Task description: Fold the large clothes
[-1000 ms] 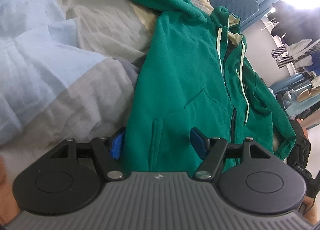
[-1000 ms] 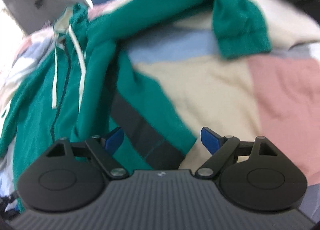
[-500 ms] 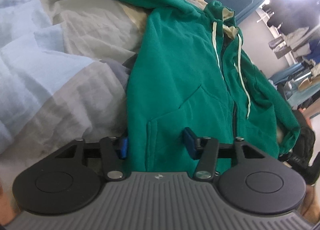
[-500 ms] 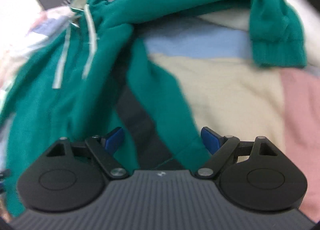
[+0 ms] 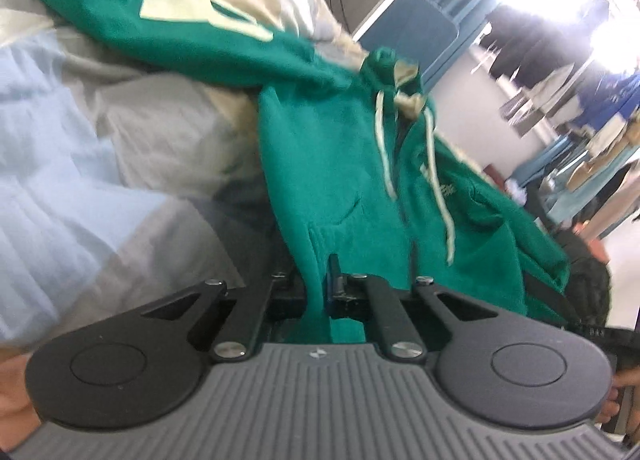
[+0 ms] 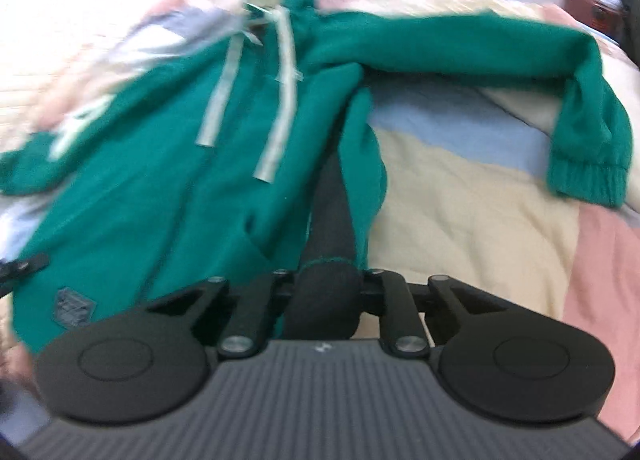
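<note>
A green zip hoodie (image 5: 340, 164) with pale drawstrings lies spread on the bed, its bottom edge towards me. My left gripper (image 5: 320, 284) is shut on a fold of that green hem, which rises from the bed. In the right wrist view the hoodie (image 6: 160, 180) fills the left side, and one sleeve (image 6: 580, 140) bends down at the cuff on the right. My right gripper (image 6: 328, 280) is closing its jaws, with the hoodie's dark bunched hem band pressed between them. The other sleeve (image 5: 160, 20), printed with pale letters, stretches to the far left.
The bed carries a patchwork quilt (image 6: 460, 200) in cream, blue and pink; grey and light blue patches (image 5: 80, 180) lie left of the hoodie. Beyond the bed are a blue panel (image 5: 420, 32) and hanging clothes (image 5: 560, 60). A person's hand (image 5: 12, 392) shows at the lower left.
Both grippers went from open around the hoodie's bottom edge to closed on it. Both have risen, lifting the hem, and the right wrist view has rolled.
</note>
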Available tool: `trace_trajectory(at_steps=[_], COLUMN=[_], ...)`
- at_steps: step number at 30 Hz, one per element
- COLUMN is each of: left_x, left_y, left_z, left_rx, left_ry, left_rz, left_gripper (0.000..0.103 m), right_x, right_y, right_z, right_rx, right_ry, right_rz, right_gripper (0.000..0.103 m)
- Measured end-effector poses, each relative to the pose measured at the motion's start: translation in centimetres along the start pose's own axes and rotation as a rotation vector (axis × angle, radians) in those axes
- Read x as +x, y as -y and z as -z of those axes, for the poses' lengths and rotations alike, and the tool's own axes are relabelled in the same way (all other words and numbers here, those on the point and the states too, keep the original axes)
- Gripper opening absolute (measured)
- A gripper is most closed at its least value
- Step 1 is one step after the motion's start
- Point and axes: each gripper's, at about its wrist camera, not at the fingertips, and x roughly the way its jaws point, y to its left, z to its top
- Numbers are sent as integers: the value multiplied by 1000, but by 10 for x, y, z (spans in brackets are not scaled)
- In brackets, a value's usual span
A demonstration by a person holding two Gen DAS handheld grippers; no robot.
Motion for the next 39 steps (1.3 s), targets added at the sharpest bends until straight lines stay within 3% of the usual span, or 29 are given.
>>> trace_trajectory(at_steps=[5, 8, 11, 16, 17, 18, 19, 20, 22, 27, 33, 39], left_x=[-23, -25, -12, -4, -5, -5, -8, -11, -20, -38, -40, -14], left_y=[-8, -12, -17, -16, -15, -12, -9, -4, 4, 36, 103, 141], left_z=[-8, -7, -5, -2, -2, -3, -3, -3, -3, -13, -32, -27], left_rx=[-58, -57, -66, -23, -13, -4, 14, 34, 78, 156, 290, 372], left_ry=[21, 8, -59, -100, -97, -97, -83, -57, -2, 94, 172, 177], left_rz=[24, -29, -86, -136, -143, -168, -209, -243, -280, -267, -164, -72], left_gripper=[7, 7, 7, 9, 20, 41, 52, 64, 65, 65, 65, 65], right_x=[-41, -41, -28, -22, -23, -25, -26, -31, -40, -60, -61, -40], right_y=[-3, 0, 10, 20, 21, 21, 18, 16, 10, -5, -47, -83], right_z=[-1, 11, 23, 25, 24, 22, 22, 21, 17, 1, -16, -17], right_rx=[-34, -53, -18, 80, 90, 97, 102, 99, 82, 100, 71, 44], right_ry=[-37, -117, -182, -210, -210, -209, -204, -193, -163, -2, 137, 224], right_rz=[-63, -27, 12, 24, 30, 37, 43, 43, 58, 39, 24, -4], right_gripper=[16, 16, 17, 30, 37, 48, 52, 54, 55, 55, 55, 55])
